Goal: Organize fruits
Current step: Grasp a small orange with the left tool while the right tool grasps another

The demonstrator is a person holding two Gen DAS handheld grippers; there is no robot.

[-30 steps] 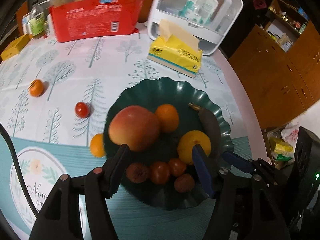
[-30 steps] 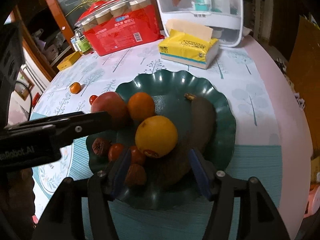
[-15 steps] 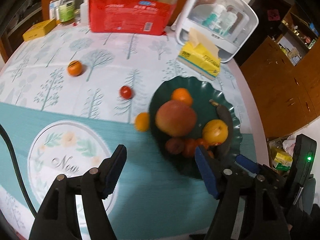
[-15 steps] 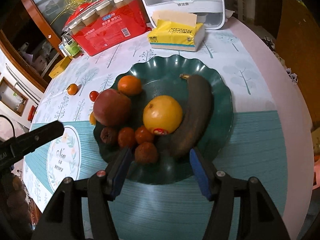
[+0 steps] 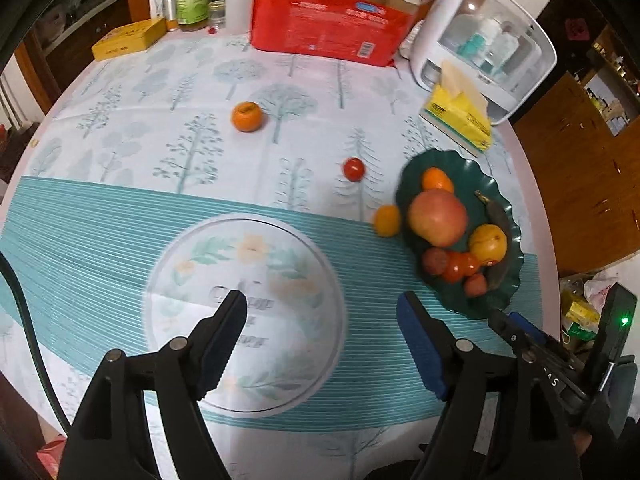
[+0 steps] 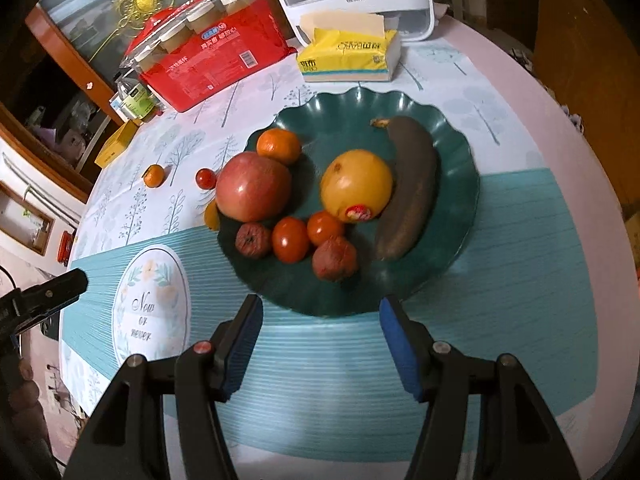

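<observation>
The plate (image 6: pixel 460 184) near the surface's right edge already carries an apple (image 6: pixel 253 186), a mandarin (image 6: pixel 279 145), a yellow citrus (image 6: pixel 356 186), a banana (image 6: pixel 412 188) and 4 small fruits. 3 remain outside: an orange (image 5: pixel 248 117) toward the far middle, a tomato (image 5: pixel 354 169), and a kumquat (image 5: pixel 387 220) touching the plate's rim. The left gripper (image 5: pixel 322 340) has just been opening, with nothing between its jaws. The right gripper (image 6: pixel 320 344) is released and empty before the plate.
</observation>
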